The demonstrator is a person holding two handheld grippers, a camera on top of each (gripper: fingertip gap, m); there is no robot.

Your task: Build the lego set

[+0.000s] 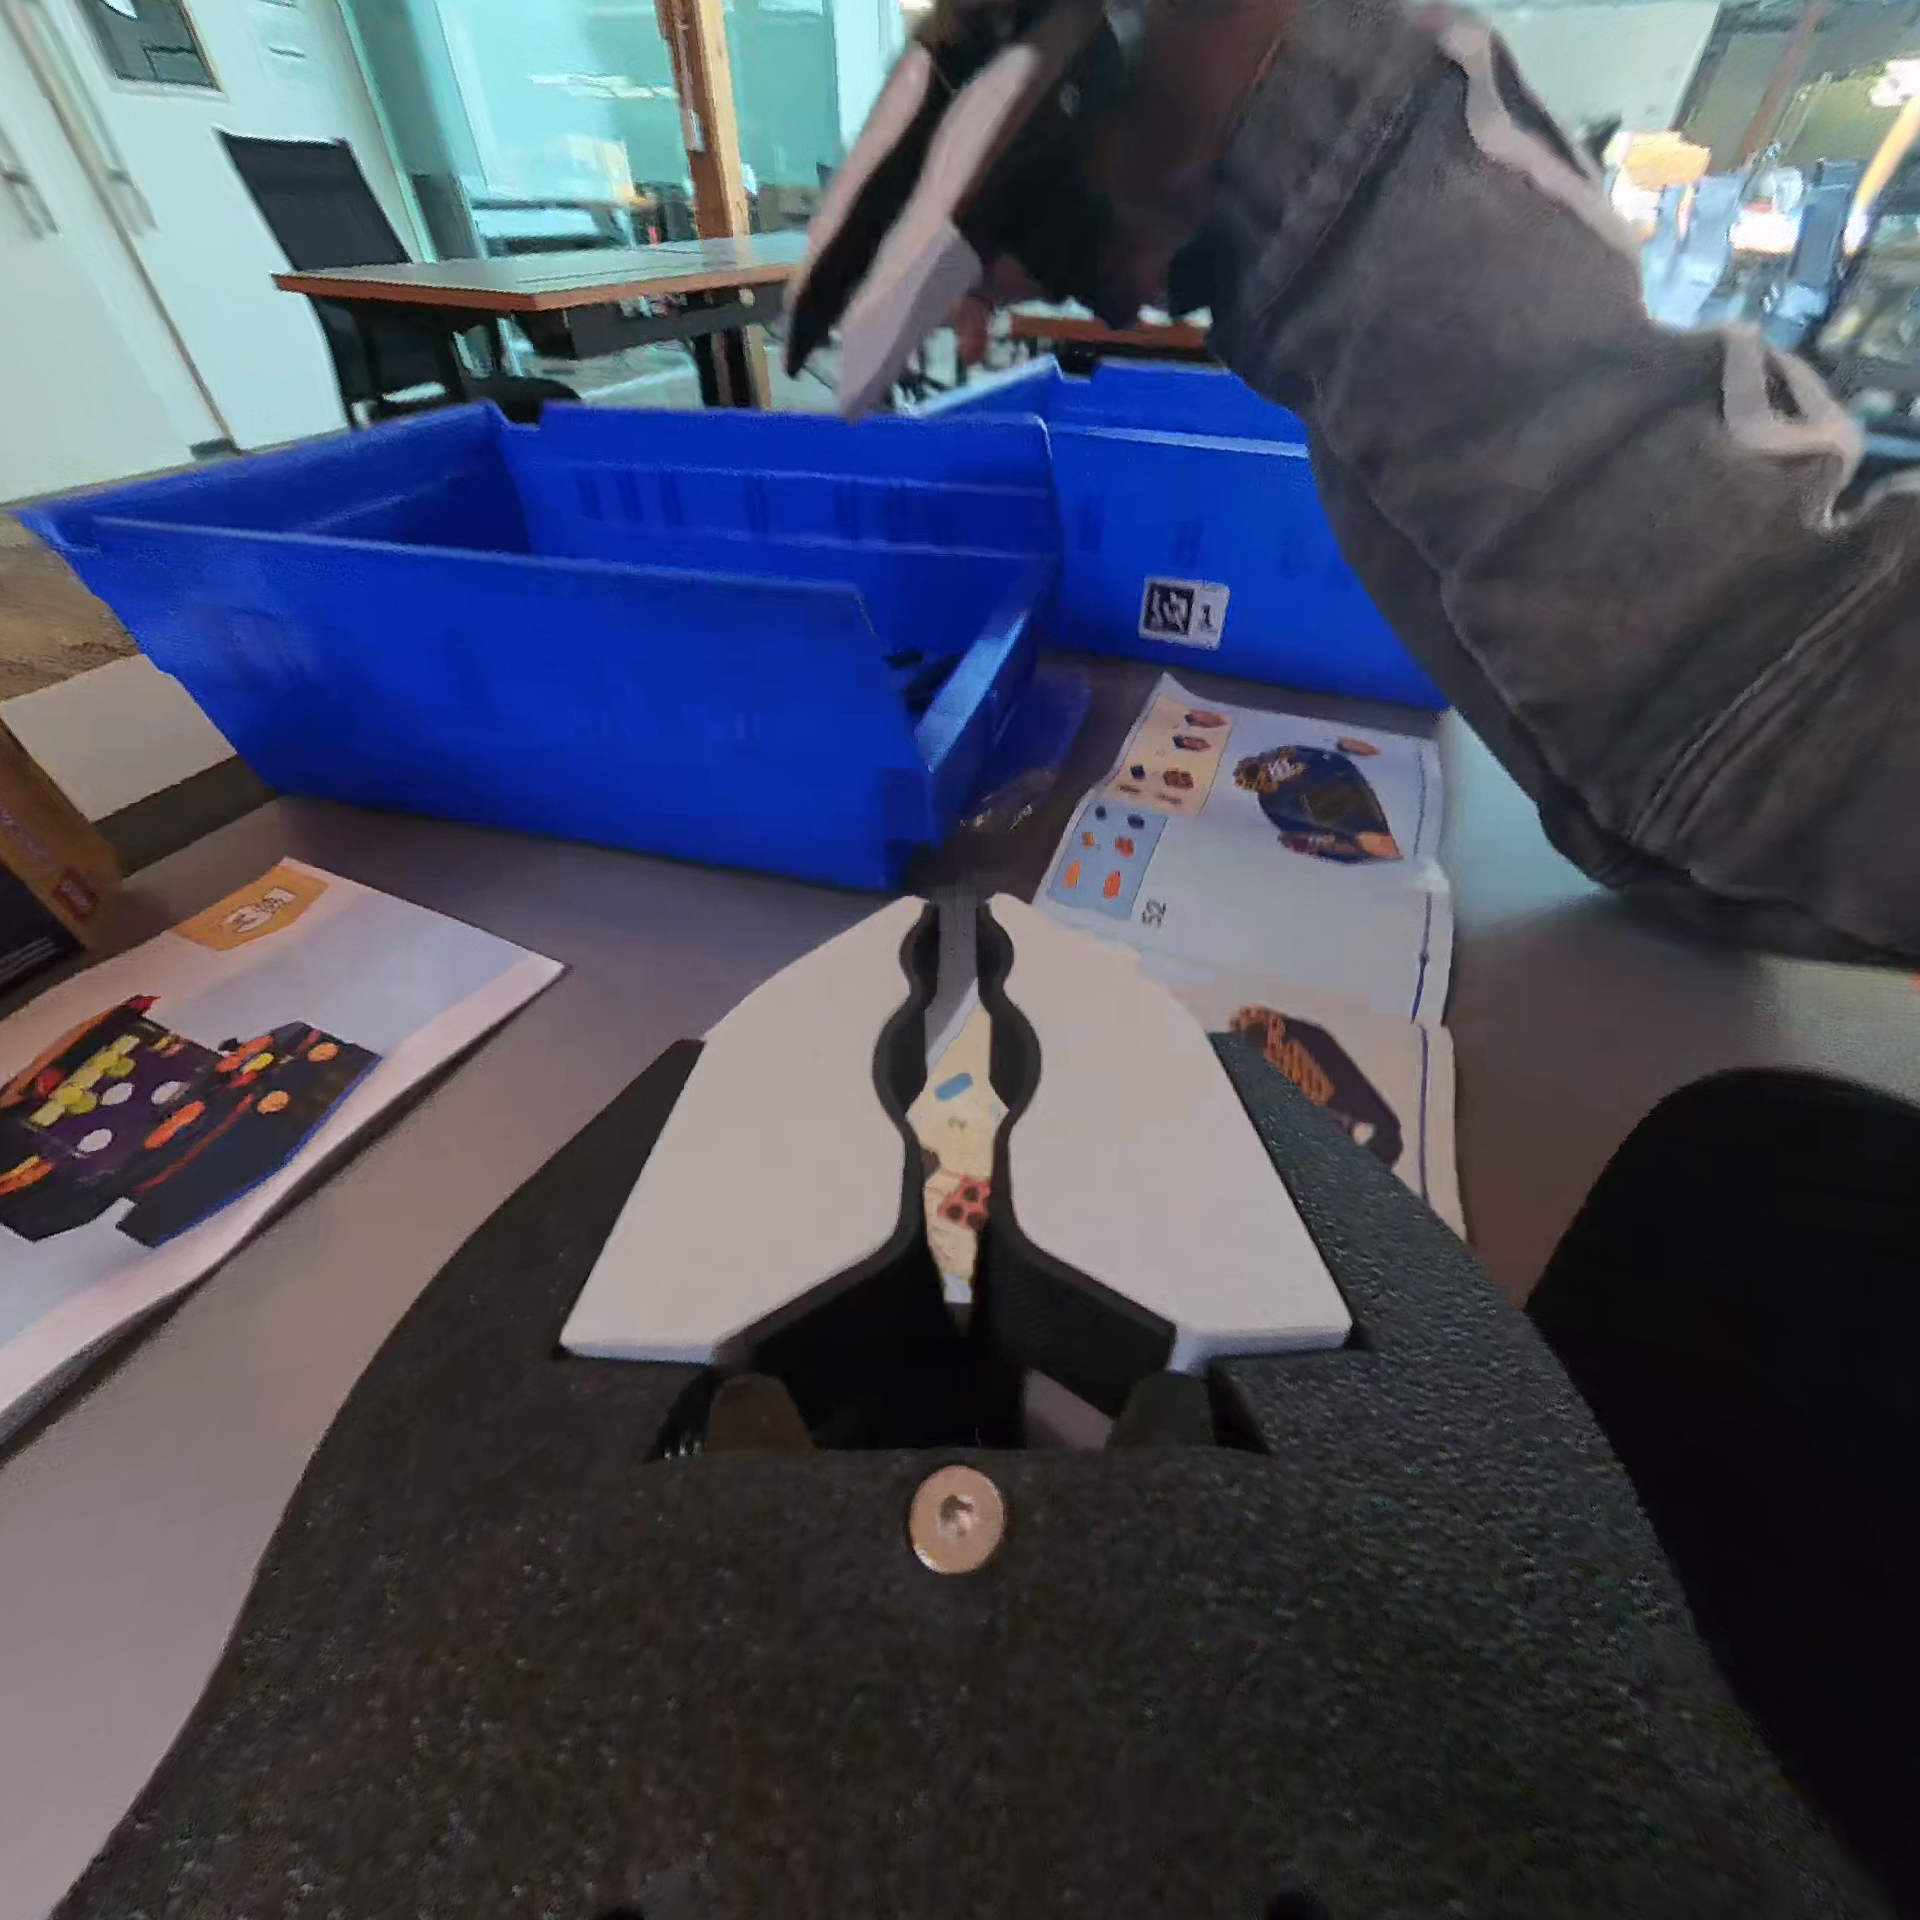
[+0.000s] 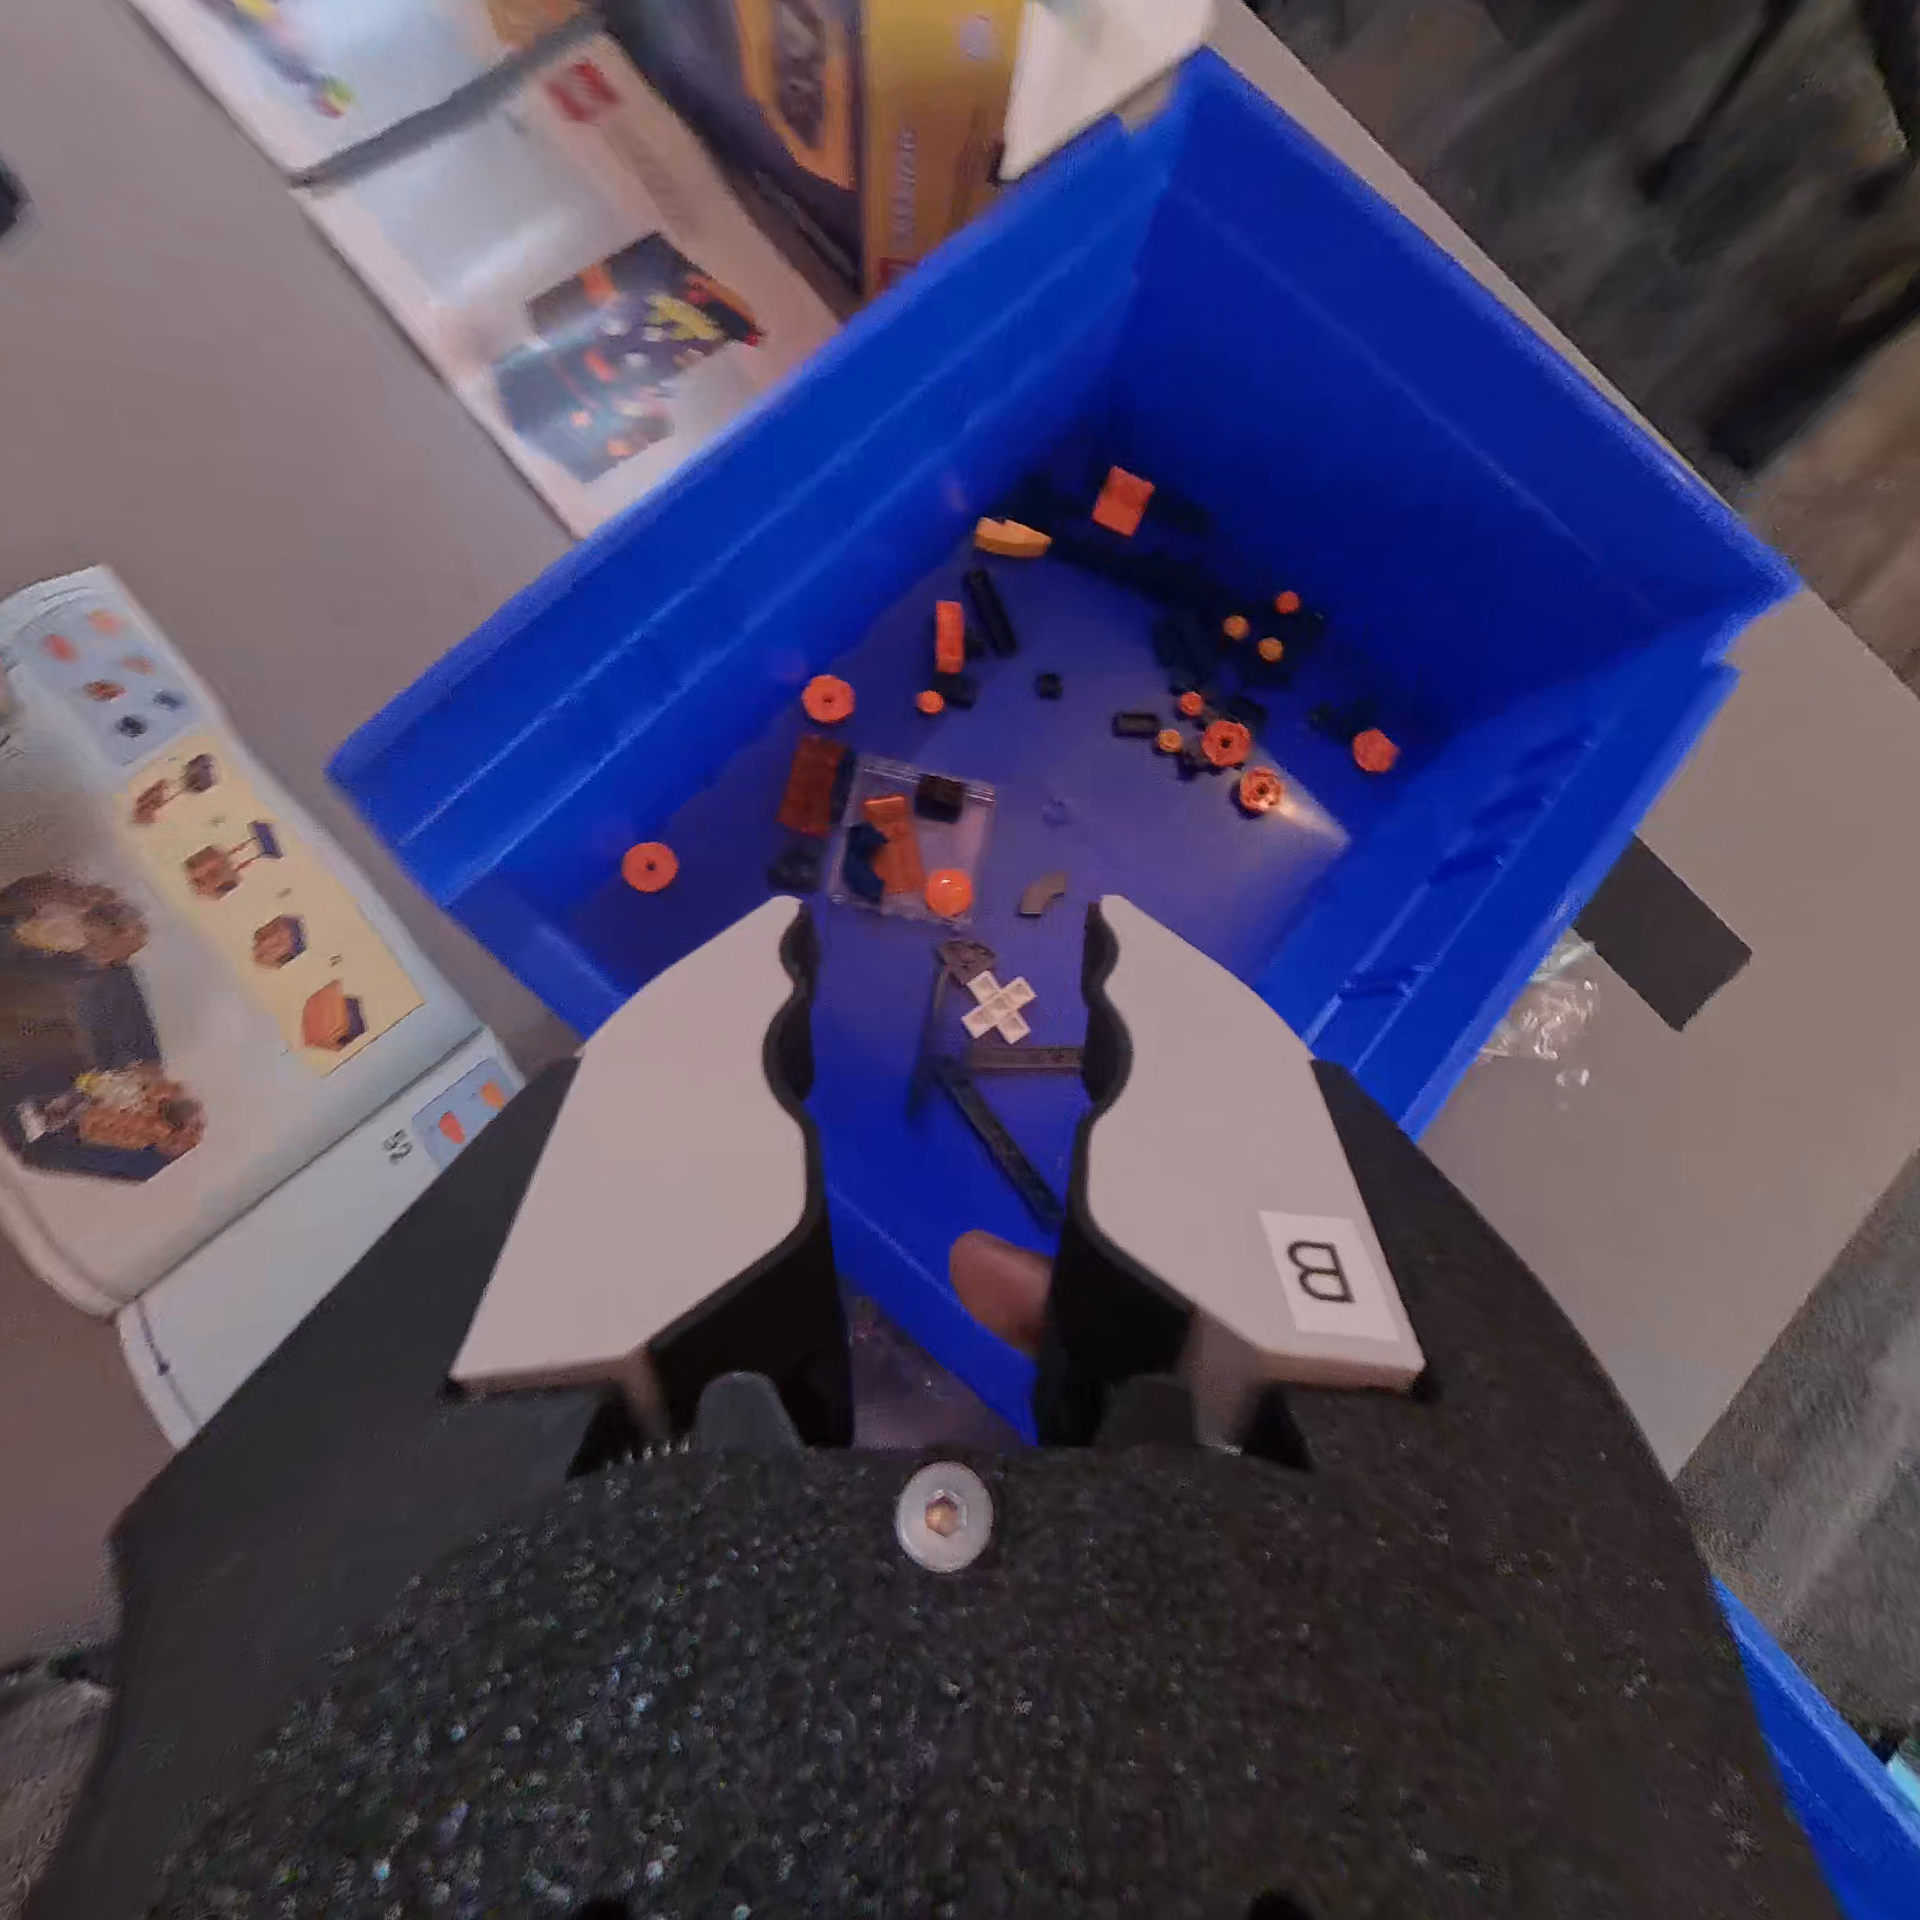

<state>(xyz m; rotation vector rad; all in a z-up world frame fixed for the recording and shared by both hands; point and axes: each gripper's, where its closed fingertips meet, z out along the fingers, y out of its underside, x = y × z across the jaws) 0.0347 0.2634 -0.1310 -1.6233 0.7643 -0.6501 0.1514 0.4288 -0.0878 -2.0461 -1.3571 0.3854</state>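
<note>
In the left wrist view my left gripper is low over the grey table, just in front of a blue bin. Its jaws are nearly together on a thin grey piece that stands a little past the fingertips. In the right wrist view my right gripper is open and empty above the same blue bin. Below its jaws lie a white cross-shaped piece and dark grey beams. A clear bag of small pieces and several loose orange and black pieces lie further in. The right gripper shows blurred above the bin.
An open instruction booklet lies right of the left gripper and shows too in the right wrist view. A second booklet and a cardboard box are at the left. A second blue bin stands behind. A grey sleeve crosses the right. My right fingertips sit around 20 cm from my left ones.
</note>
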